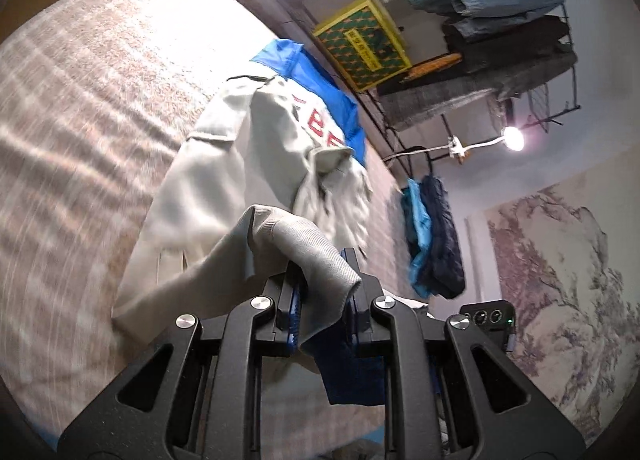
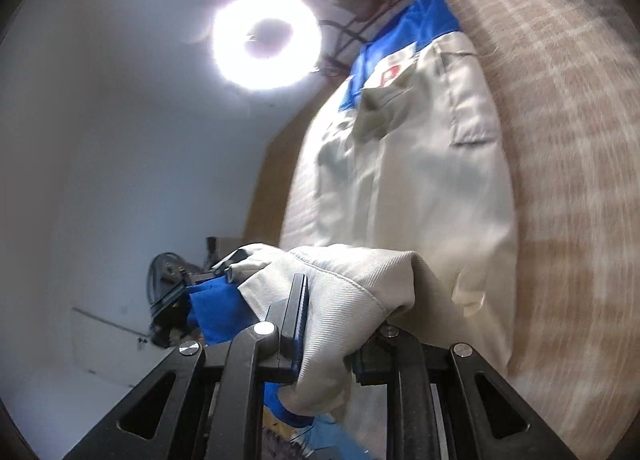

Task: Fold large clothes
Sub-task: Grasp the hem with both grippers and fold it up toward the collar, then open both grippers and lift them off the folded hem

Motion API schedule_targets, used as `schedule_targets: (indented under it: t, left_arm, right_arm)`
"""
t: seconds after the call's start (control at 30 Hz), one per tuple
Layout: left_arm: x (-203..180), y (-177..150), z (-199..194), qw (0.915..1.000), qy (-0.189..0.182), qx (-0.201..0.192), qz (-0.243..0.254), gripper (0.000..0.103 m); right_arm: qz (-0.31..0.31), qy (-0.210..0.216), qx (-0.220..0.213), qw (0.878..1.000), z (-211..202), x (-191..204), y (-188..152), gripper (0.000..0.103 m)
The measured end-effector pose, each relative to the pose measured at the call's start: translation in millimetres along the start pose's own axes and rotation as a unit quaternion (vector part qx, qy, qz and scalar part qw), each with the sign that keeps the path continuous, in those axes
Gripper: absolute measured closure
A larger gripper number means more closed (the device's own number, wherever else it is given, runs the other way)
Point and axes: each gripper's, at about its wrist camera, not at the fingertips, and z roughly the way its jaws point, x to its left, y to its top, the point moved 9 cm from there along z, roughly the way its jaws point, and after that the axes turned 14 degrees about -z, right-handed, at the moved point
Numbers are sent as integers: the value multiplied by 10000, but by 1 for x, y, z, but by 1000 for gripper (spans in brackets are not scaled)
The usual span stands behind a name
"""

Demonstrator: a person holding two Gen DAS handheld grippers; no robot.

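In the left wrist view, the left gripper is clamping the hem of the pale jacket, which is lying along the bed. In the right wrist view, the right gripper is pinching the other hem corner, lifting it. This looks like a lengthwise fold; next, both corners need carrying evenly toward the collar.
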Motion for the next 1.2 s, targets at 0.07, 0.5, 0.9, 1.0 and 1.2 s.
schedule_targets:
  t: [0.07,0.5,0.9,1.0,1.2]
  left_arm:
    - [8,11,16,9999,133,16,-57,87]
    - [33,28,64,9986,517,72,-47,79]
    - [5,59,6,9960,323,-693,457,45]
    - [16,55,7,9923,652,-695,796,45]
    - [40,41,43,9851,1146,-312,1240,45]
  right_arm:
    - [123,-102,55,9999,9,-13,7,86]
    - [1050,-104,250,9941,34,-63,14,79]
    - [995,184,-501,9936,-32,-61,46,34]
    - [399,-328,-404,9978,-47,-55,42,39]
    - [-509,-1227,64,9911,-32,-62,22,41]
